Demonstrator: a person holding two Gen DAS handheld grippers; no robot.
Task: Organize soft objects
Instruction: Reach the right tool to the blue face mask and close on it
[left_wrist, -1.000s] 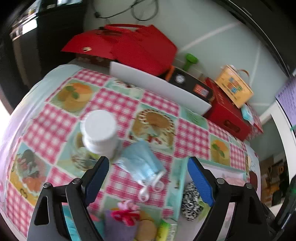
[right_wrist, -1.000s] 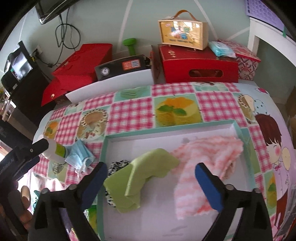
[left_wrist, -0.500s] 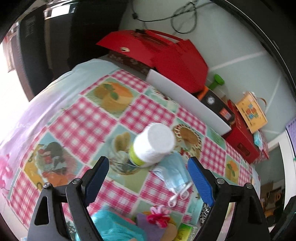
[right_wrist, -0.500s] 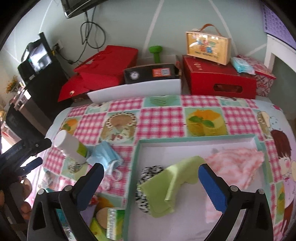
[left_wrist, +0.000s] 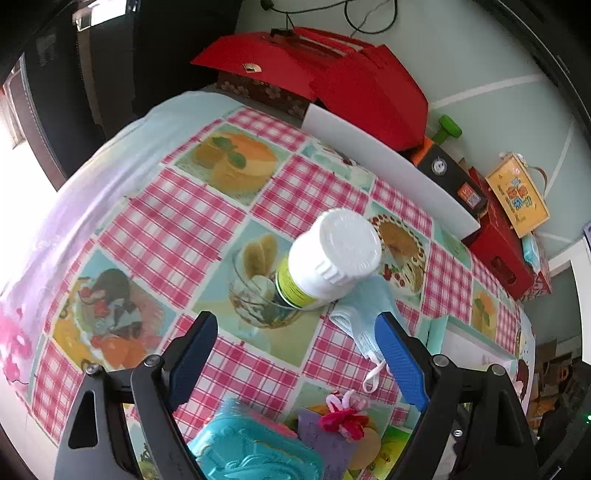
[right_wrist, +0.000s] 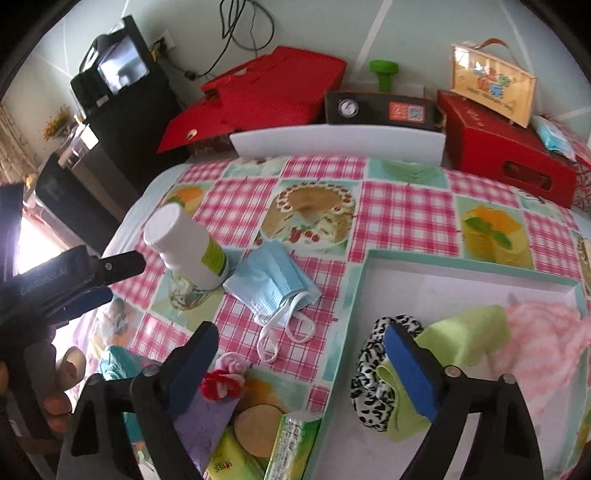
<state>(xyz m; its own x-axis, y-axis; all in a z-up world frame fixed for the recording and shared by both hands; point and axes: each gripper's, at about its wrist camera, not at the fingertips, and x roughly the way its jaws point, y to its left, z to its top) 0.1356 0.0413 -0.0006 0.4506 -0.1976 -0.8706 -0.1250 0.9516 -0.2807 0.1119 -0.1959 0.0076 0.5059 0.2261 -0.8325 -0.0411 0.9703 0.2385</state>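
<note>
Right gripper (right_wrist: 299, 365) has swung left, off the tray (right_wrist: 360, 291); its fingers are closing, nothing between them. It now hangs over the blue face mask (right_wrist: 271, 282), which lies on the bench beside the tray's left edge, against the white bottle (right_wrist: 186, 247). Judged next pick. Left gripper (left_wrist: 295, 354): fingers open, empty.

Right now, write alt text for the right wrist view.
The right gripper, jaws closing on nothing, hangs over a blue face mask beside a white bottle on a checked tablecloth; a tray holds cloths.
</note>
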